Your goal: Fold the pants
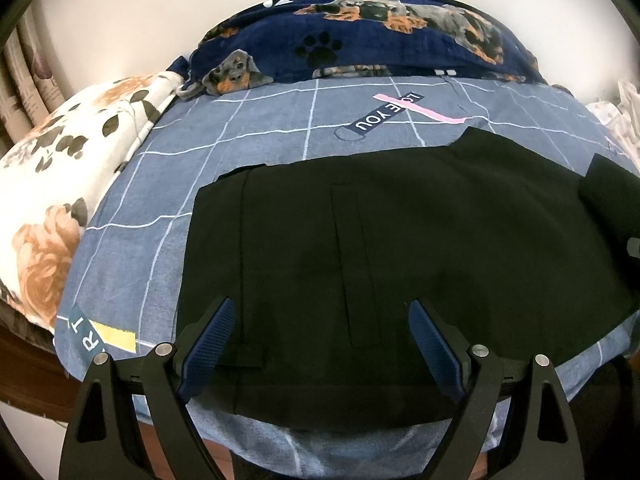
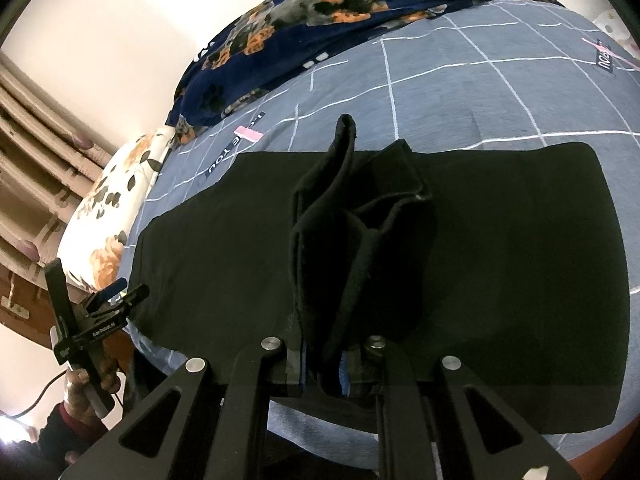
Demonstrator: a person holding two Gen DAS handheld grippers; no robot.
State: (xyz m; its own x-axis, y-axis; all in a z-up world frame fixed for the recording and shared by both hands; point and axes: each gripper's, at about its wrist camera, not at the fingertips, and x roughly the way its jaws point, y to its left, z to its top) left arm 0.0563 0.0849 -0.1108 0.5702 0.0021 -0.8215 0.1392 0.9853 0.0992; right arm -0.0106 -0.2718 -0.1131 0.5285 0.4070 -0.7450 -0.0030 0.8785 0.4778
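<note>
Black pants (image 1: 400, 240) lie flat across the blue checked bedsheet (image 1: 260, 128). My left gripper (image 1: 322, 344) hovers open over the waistband end near the bed's front edge, its blue pads (image 1: 212, 344) wide apart with nothing pressed between them. In the right wrist view the pants (image 2: 520, 260) spread across the sheet, and my right gripper (image 2: 326, 372) is shut on a bunched fold of the black cloth (image 2: 360, 220) that stands up from the jaws. The left gripper (image 2: 116, 300) shows at the left edge of that view, held by a hand (image 2: 88, 388).
A navy dog-print blanket (image 1: 380, 40) is heaped along the far side of the bed. A white floral pillow (image 1: 60, 184) lies at the left. Curtains (image 2: 36, 152) hang beyond it. The bed's front edge (image 1: 280, 432) is just below the grippers.
</note>
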